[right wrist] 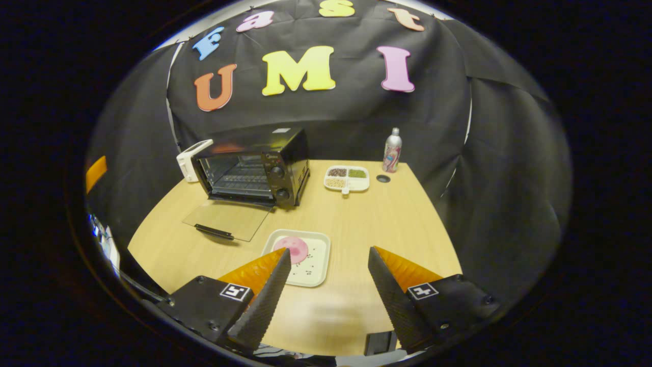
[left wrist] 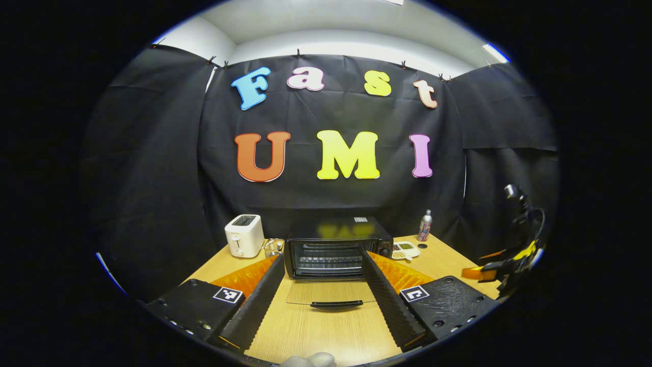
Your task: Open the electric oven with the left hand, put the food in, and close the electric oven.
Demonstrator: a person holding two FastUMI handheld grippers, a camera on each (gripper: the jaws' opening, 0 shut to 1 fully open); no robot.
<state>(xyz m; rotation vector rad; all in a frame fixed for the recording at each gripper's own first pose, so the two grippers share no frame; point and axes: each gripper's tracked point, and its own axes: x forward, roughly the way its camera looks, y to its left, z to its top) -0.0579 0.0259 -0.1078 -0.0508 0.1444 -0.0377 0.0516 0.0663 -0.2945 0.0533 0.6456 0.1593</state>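
With both tongs held apart and gripping nothing, your L gripper [left wrist: 322, 283] faces the electric oven [left wrist: 337, 247], its glass door [left wrist: 330, 295] dropped flat on the table [left wrist: 326, 331]. Your R gripper [right wrist: 326, 285] hovers just behind the tray [right wrist: 317, 265] w/ pink food [right wrist: 291, 248], near the oven's front-right.

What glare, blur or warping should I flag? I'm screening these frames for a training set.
Left gripper view: yellow reflections glare on the oven top; the other gripper is smeared at the right edge; fisheye bows the table. Right gripper view: the table edge curves strongly, a soft shadow lies between the fingers; the tray stays sharp.
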